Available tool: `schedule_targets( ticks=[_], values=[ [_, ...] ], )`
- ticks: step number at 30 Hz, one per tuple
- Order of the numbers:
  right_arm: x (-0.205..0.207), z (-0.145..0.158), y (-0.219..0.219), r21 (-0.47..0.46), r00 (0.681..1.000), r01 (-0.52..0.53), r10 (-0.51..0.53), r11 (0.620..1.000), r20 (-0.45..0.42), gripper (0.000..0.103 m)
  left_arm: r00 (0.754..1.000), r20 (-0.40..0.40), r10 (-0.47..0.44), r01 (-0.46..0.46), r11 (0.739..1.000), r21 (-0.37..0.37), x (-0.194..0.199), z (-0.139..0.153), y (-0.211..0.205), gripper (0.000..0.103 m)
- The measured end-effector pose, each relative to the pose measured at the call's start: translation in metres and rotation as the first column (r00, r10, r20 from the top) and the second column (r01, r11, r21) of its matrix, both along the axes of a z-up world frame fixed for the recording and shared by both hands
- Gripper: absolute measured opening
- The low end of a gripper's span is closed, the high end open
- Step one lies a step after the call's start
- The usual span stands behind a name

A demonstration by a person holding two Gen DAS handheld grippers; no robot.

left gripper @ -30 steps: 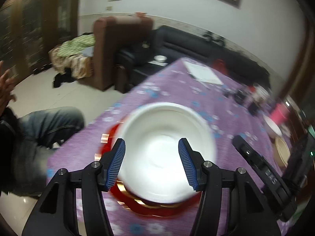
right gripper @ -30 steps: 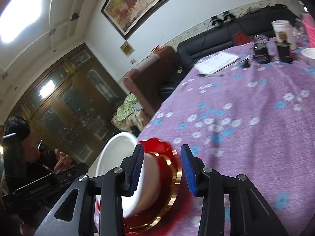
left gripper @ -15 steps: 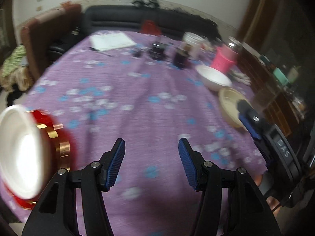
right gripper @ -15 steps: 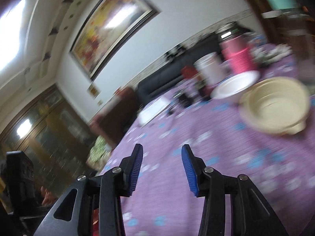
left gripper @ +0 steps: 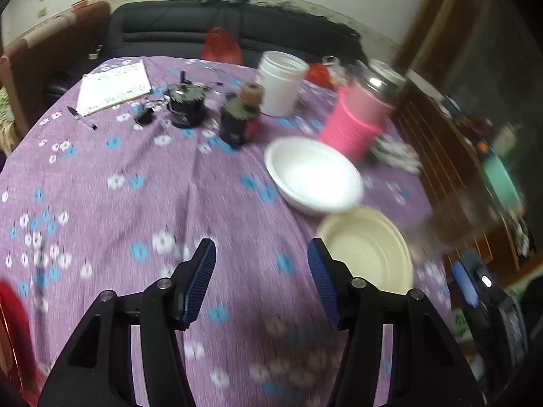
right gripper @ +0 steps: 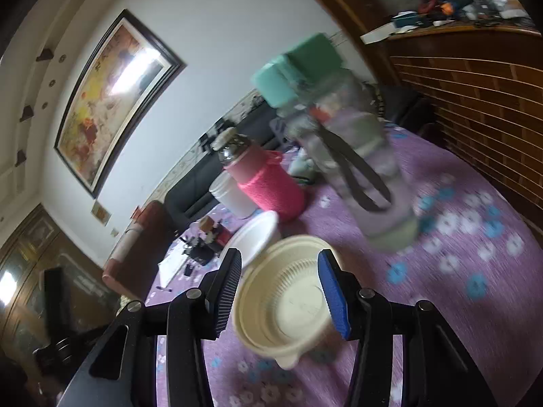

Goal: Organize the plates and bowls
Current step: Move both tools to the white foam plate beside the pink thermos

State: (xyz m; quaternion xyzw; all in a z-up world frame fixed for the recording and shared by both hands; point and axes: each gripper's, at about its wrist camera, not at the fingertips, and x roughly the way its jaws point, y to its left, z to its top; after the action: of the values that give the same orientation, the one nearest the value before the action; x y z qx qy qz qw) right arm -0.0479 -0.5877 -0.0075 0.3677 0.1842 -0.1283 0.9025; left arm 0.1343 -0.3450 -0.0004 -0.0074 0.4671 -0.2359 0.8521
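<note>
Hovering over the purple flowered tablecloth (left gripper: 101, 203), my left gripper (left gripper: 261, 281) has its jaws parted with nothing between them but bare cloth. My right gripper (right gripper: 280, 288) frames the cream bowl (right gripper: 288, 302) between its blue pads; its jaws are opening, and the pads do not seem to press on the rim, though the blur makes it hard to be sure. In the left wrist view that cream bowl (left gripper: 366, 251) sits on the cloth just right of my right-hand finger, and the white bowl (left gripper: 312, 176) lies just beyond it, close enough that I cannot tell whether they touch. At the near left edge a sliver of something red (left gripper: 13, 332) shows. Farther back stand a pink-sleeved bottle (left gripper: 356, 122), a white tub (left gripper: 280, 83), two dark jars (left gripper: 210, 115) and a notepad (left gripper: 113, 86) with a pen (left gripper: 81, 117) — and behind the table, a black sofa (left gripper: 176, 30).
</note>
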Motion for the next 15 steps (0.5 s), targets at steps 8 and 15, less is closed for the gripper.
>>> schedule_targets(
  ticks=[8,15],
  values=[
    [0.105,0.014,-0.005,0.013,0.981,-0.154,0.154,0.988,-0.119,0.055,0.994,-0.061,0.092,-0.088,0.994,0.070,0.085,-0.017,-0.020,0.055],
    [0.173,-0.004,-0.008,-0.054,0.943,-0.156,0.133,0.986,-0.304,0.055,0.991,-0.120,0.064,-0.047,0.989,0.140,0.120,-0.036,-0.051,0.055]
  ],
)
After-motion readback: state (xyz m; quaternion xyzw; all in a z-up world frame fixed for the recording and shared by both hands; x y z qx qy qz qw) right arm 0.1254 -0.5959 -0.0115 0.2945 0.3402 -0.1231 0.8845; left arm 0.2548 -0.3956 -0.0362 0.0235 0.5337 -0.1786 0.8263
